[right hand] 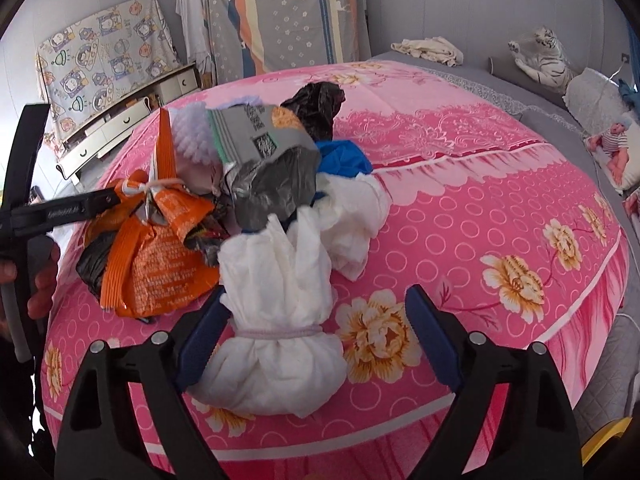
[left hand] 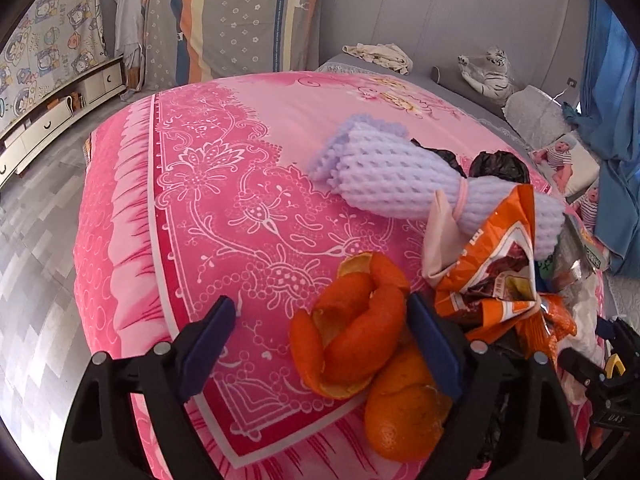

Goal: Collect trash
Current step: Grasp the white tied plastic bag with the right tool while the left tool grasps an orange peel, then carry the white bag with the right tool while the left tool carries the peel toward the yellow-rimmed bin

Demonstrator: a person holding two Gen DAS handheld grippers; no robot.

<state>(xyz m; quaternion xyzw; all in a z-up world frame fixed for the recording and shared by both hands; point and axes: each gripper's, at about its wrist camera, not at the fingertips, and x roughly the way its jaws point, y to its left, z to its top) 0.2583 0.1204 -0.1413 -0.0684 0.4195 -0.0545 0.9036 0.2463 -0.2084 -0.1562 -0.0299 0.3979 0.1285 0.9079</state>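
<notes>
Left hand-held gripper (left hand: 322, 338) spread wide around curled orange peel (left hand: 352, 344) at the bed (left hand: 192, 184) edge; right hand-held gripper (right hand: 314, 334) gapes around a tied white tissue bundle (right hand: 276, 320), holding nothing.

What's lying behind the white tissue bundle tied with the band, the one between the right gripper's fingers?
Behind the white tissue bundle are more crumpled white tissue, a grey foil packet, blue plastic and a black bag. Whatever lies beneath that pile is covered.
</notes>
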